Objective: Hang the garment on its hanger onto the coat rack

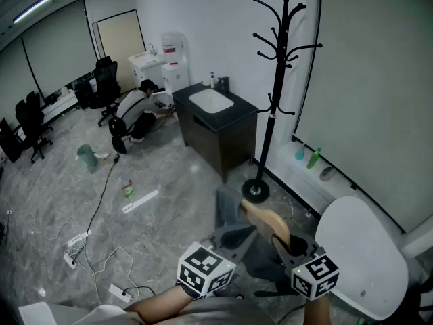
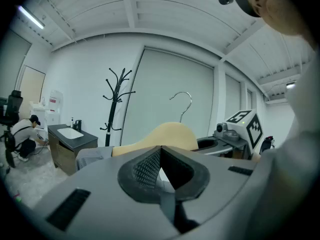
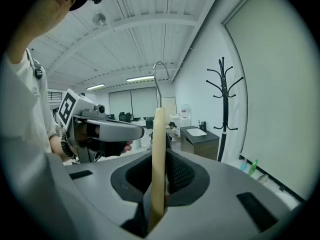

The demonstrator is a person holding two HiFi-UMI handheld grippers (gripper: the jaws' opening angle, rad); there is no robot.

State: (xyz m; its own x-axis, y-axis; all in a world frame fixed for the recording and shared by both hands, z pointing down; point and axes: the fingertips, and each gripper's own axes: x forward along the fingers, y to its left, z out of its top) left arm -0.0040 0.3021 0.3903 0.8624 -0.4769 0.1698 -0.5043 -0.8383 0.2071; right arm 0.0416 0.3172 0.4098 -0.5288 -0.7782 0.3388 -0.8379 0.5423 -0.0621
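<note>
You pinch the hanger (image 3: 159, 129) in your right gripper (image 3: 159, 170) and the garment (image 2: 92, 158) in your left gripper (image 2: 161, 172), leaving the hook (image 3: 157, 81) free for the coat rack (image 1: 274, 87)

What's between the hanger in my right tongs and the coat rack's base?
Only bare floor. The head view shows an open stretch of it from the wooden hanger to the round base of the coat rack, with nothing standing there.
</note>
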